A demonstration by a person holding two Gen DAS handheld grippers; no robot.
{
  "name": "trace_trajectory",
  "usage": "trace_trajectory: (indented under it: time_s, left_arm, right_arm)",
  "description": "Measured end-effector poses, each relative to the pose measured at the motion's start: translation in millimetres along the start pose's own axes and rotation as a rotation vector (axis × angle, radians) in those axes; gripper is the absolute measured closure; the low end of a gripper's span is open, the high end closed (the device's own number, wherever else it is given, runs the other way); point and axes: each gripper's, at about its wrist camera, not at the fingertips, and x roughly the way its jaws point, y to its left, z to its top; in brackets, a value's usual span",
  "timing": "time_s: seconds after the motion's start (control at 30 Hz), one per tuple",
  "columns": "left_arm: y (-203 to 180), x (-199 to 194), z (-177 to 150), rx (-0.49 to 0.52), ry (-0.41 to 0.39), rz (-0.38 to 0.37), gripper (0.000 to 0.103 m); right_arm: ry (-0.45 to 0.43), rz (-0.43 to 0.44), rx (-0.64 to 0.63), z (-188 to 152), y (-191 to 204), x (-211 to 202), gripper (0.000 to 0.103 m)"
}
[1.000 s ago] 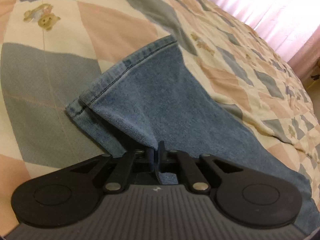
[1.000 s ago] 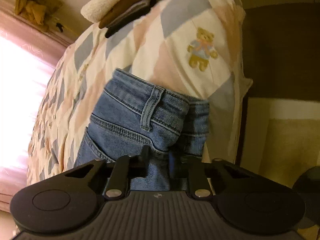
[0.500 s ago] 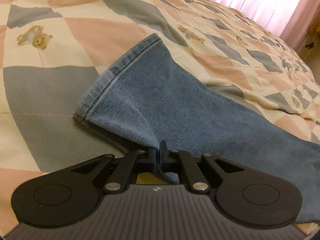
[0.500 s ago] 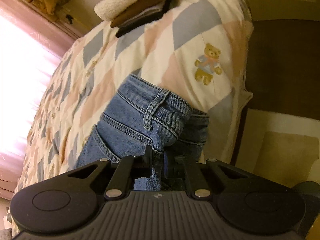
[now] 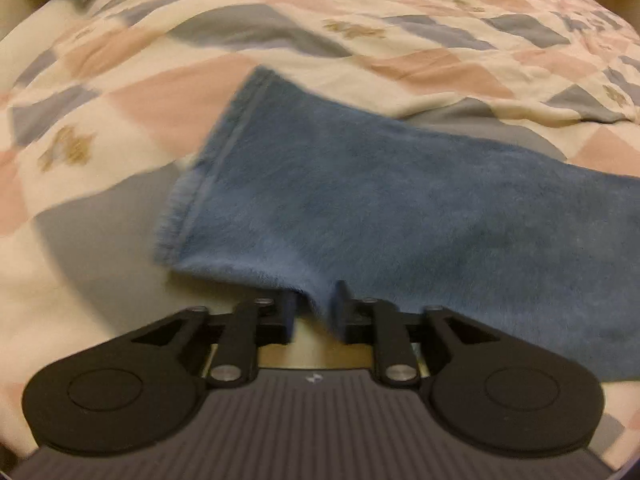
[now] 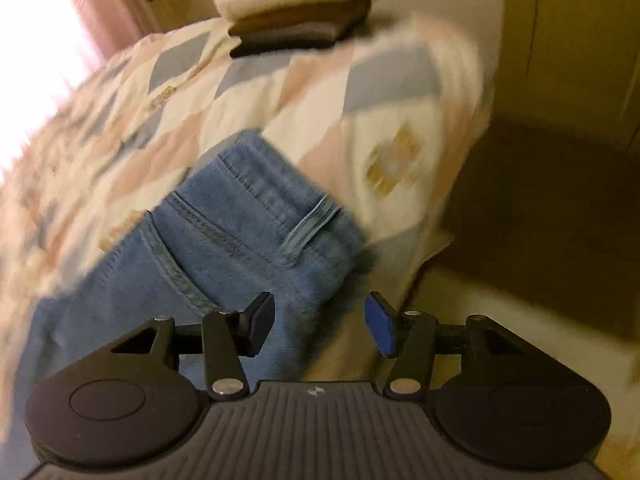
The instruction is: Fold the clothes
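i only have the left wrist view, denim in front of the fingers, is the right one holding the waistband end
Observer: no, the right gripper is open, and the waistband lies beyond its fingers, with denim between them.
Operator: anything else on the bed over there
Observer: a stack of folded clothes sits at the far end of the quilt.
Operator: how close are the jeans to the edge
Observer: the waistband end lies near the quilt's corner, where it drops toward the dark floor.

Left claw (image 5: 314, 312) and right claw (image 6: 318, 326): matte black linkage arms on silver pivot screws, two round black housings, a ribbed grey body with small white logo; blue pad (image 6: 380, 330) on one right fingertip
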Motion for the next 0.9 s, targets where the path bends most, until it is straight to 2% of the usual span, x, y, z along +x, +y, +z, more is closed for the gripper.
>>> trace_trajectory:
  time_s: [0.1, 0.17, 0.2, 0.27, 0.37, 0.43, 0.53, 0.57, 0.67, 0.77, 0.9]
  left_arm:
    - [1, -24, -6, -0.091, 0.013, 0.012, 0.088]
    - [-29, -39, -3, -0.057, -0.029, -0.055, 0.089]
    - [-57, -44, -1, -0.001, -0.059, -0.123, 0.089]
    - [-121, -47, 5, 0.132, -0.113, -0.276, 0.089]
    - [-218, -42, 15, 0.257, -0.177, -0.543, 0.089]
    - [-284, -37, 19, 0.348, -0.198, -0.679, 0.089]
    - [-370, -27, 17, 0.486, -0.226, -0.807, 0.089]
    - [-395, -21, 15, 0.532, -0.213, -0.834, 0.089]
    - [-449, 4, 6, 0.640, -0.222, -0.759, 0.091]
    - [-455, 12, 13, 0.611, -0.202, -0.750, 0.095]
    - [-437, -18, 20, 0.564, -0.274, -0.810, 0.095]
  right_arm:
    - [-0.105, 0.026, -0.173, -3, 28, -10, 0.050]
    - [-0.174, 0.044, -0.288, -4, 47, -16, 0.051]
    - [-0.209, 0.053, -0.346, -5, 56, -19, 0.052]
    - [-0.268, 0.076, -0.454, -7, 75, -21, 0.062]
    - [-0.302, 0.132, -0.579, -6, 107, 4, 0.062]
    - [-0.276, 0.118, -0.626, -3, 115, 28, 0.063]
    - [-0.169, 0.098, -0.646, 3, 114, 70, 0.063]
    - [-0.151, 0.118, -0.638, 3, 112, 79, 0.061]
    - [-0.120, 0.133, -0.655, 10, 113, 87, 0.061]
    - [-0.124, 0.126, -0.636, 12, 103, 89, 0.065]
    - [-0.136, 0.112, -0.598, 13, 87, 91, 0.065]
